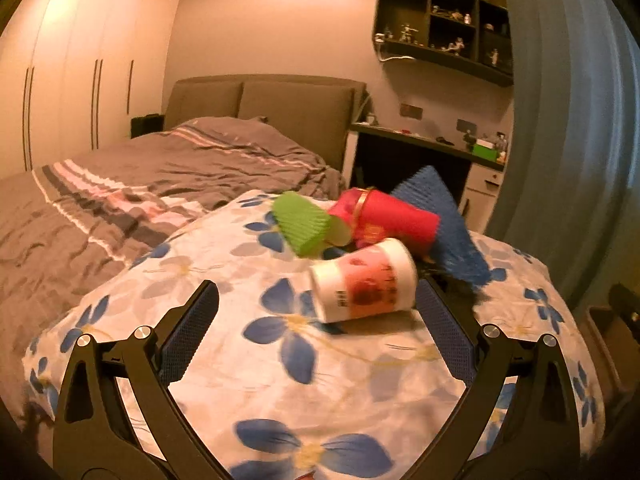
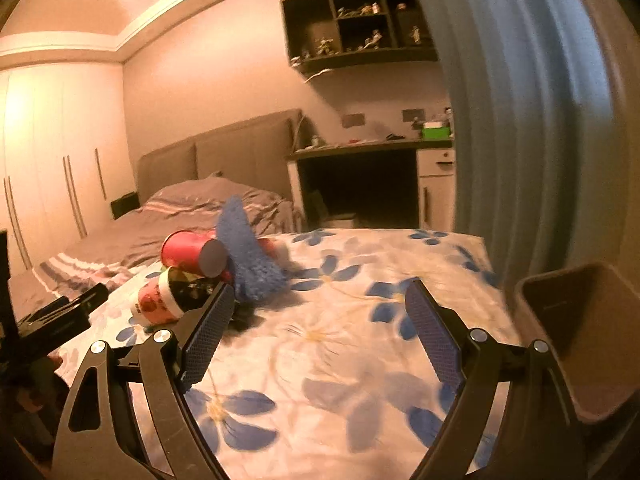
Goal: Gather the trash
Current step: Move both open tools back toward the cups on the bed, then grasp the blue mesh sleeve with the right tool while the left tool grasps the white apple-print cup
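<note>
Both claws are held open; the white printed paper cup (image 1: 364, 280), lying sideways, is nearest the left claw (image 1: 318, 308), just ahead-right; the right claw (image 2: 320, 300) is farther.

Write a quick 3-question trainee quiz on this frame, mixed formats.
1. True or false: the left tongs are shut on the white printed cup.
2. Multiple choice: the red cup is A) upright B) lying on its side C) inside the bin.
3. Fill in: the brown bin stands beside the ___ tongs.

Key: 1 false, both tongs are open and empty. 2 B. 3 right.
</note>
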### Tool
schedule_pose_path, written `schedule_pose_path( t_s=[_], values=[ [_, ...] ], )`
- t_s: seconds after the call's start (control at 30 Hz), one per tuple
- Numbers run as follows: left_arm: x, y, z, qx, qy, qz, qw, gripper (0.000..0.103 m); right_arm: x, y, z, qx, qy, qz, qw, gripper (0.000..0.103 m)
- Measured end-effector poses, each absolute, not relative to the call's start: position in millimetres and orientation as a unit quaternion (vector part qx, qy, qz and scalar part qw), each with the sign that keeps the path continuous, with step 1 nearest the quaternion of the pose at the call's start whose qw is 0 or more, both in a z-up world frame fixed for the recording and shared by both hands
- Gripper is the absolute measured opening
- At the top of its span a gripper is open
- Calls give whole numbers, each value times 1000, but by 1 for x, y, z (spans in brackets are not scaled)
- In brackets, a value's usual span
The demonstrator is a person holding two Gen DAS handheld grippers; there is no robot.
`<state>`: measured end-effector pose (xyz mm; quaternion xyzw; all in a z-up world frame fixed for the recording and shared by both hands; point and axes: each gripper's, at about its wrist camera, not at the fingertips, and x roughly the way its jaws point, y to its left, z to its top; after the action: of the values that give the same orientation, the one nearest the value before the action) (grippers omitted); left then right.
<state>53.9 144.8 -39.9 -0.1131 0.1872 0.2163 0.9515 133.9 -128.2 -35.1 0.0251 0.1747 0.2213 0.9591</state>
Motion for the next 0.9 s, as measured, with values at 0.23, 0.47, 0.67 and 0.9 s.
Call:
schedule_pose_path(
  t_s=[0.23, 0.47, 0.67, 0.9],
  values=[
    [52, 175, -47, -124, 193, 235, 945, 97, 177, -79, -46, 0, 205, 245, 948, 83],
    [58, 191, -51, -131, 199, 238, 942, 97, 231, -42, -57, -9, 253, 267, 930, 79],
    [66, 194, -53, -130, 203, 233, 942, 97, 264, -27, -70, -7, 300, 288, 909, 69],
    [74, 190, -57, -126, 212, 224, 943, 97, 276, -14, -78, -3, 333, 330, 883, 38]
  ],
)
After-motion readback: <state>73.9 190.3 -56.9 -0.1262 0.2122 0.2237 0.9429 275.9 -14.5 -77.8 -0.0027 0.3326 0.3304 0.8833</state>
